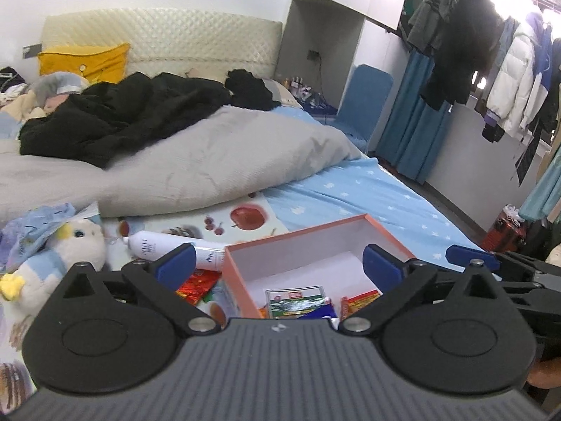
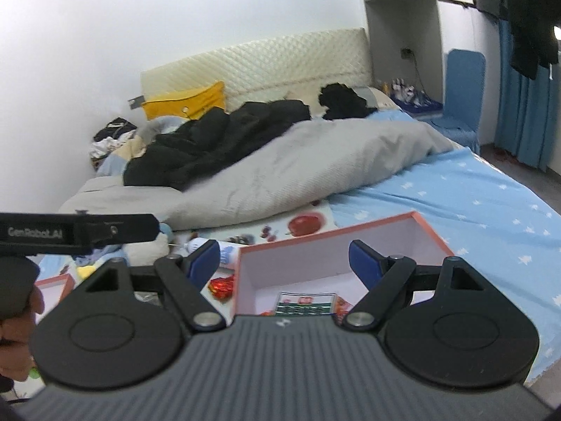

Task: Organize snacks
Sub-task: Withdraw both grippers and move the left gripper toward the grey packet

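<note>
From the left wrist, the left gripper (image 1: 278,263) is hovering above the pink box (image 1: 242,277) on the bed (image 1: 368,193), fingers spread and empty; snack packets (image 1: 298,298) are lying inside. A white bottle (image 1: 168,245) and plush toy (image 1: 66,249) are sitting left.

From the right wrist, the right gripper (image 2: 284,261) is hanging over the same box (image 2: 245,277), fingers apart, holding nothing; a red wrapper (image 2: 221,286) is lying outside.

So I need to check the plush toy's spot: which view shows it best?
The left wrist view: the plush toy lies in plain sight at the left, beside the white bottle. The right wrist view shows only a pale scrap of it, mostly hidden behind the left gripper's body.
</note>
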Motion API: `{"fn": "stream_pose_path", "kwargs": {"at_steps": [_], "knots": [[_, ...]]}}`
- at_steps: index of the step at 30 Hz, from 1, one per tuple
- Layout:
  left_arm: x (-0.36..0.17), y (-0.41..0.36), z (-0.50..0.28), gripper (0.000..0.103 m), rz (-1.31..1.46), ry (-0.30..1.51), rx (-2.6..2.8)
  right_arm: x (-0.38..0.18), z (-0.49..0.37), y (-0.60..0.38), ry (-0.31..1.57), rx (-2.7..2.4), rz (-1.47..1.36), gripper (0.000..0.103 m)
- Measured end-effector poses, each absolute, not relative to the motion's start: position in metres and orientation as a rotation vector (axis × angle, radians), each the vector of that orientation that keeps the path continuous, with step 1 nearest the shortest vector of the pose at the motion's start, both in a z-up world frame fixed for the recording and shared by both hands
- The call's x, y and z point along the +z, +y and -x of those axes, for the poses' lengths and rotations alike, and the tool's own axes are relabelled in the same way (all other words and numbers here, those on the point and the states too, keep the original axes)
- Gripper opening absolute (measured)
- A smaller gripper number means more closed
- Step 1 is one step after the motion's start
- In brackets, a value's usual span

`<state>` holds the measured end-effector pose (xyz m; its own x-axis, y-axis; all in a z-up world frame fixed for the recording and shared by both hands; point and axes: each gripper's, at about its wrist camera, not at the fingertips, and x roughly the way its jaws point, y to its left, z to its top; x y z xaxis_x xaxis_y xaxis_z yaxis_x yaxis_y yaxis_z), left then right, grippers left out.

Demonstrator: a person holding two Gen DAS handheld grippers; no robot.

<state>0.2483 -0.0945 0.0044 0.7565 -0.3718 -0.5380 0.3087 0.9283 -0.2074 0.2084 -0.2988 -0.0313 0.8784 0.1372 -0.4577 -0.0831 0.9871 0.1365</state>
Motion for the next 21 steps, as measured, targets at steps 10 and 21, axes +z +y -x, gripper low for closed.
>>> {"fn": "stream_pose_path", "kwargs": {"at_steps": [10, 21], "knots": [[-0.008, -0.053, -0.208, 0.103, 0.129, 0.594, -0.297, -0.040, -0.188, -0.262, 0.466, 0.141, -0.098, 0.082], [-0.029, -0.017, -0.165, 0.103, 0.145, 0.596, -0.218, -0.060, -0.162, -0.225, 0.468, 0.186, -0.065, 0.083]]}}
